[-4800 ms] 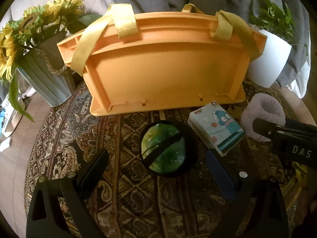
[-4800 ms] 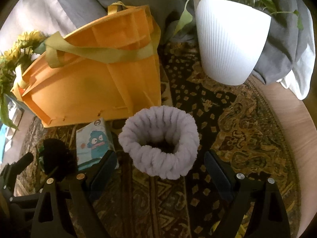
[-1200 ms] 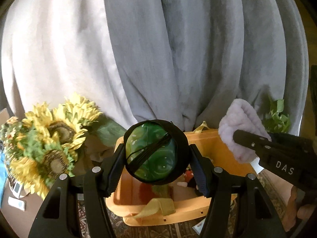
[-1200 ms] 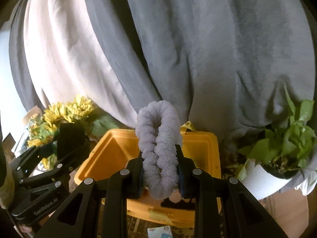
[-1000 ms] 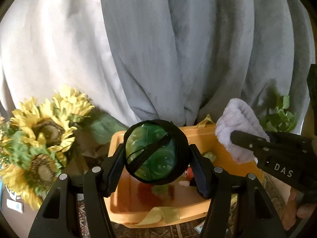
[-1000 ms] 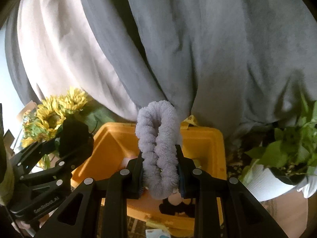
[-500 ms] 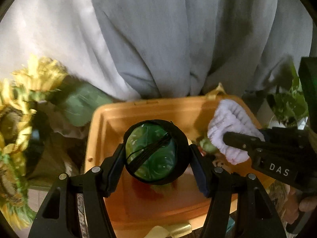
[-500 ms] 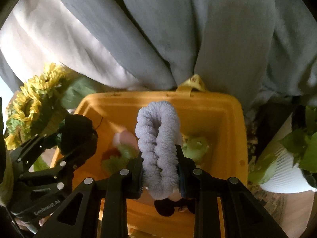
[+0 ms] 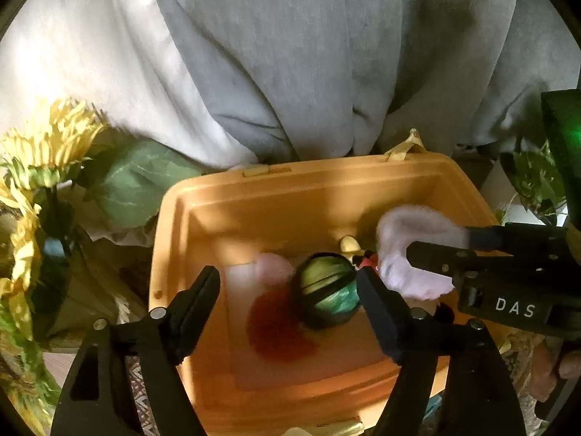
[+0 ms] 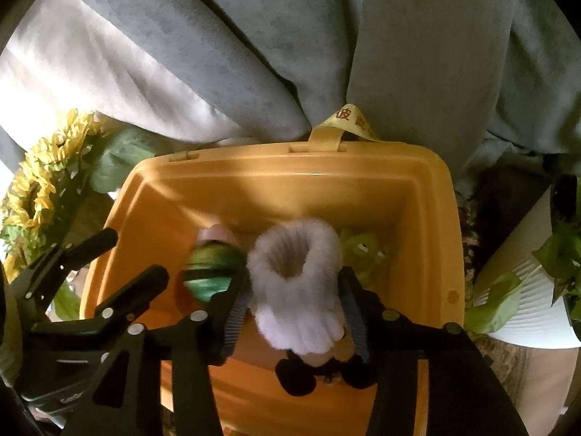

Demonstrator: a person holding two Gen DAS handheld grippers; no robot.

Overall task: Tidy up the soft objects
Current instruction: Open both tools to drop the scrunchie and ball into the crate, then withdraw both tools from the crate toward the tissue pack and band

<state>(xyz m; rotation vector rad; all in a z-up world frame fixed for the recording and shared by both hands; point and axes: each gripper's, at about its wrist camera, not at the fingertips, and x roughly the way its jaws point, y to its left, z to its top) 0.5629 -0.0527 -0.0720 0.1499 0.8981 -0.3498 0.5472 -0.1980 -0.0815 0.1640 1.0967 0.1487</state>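
Note:
My left gripper (image 9: 288, 285) hangs over the orange bin (image 9: 326, 178) with its jaws wide apart. The green ball with a black band (image 9: 328, 290) is free of the fingers, blurred, inside the bin; it also shows in the right wrist view (image 10: 212, 272). My right gripper (image 10: 294, 298) is partly opened over the bin (image 10: 290, 167); the fluffy white ring (image 10: 297, 283) sits loosely between its pads, and also shows in the left wrist view (image 9: 410, 254). Other soft toys lie in the bin: red (image 9: 279, 323), pink (image 9: 272, 267), green (image 10: 363, 254), black (image 10: 319, 367).
Sunflowers (image 9: 32, 189) stand left of the bin. A white pot with a green plant (image 10: 533, 290) stands to its right. Grey and white draped cloth (image 9: 290, 54) hangs behind. A patterned rug covers the table below.
Both grippers moved down over the bin. The left jaws opened and the green ball dropped out into the bin. The right jaws widened and the white ring turned loose between them.

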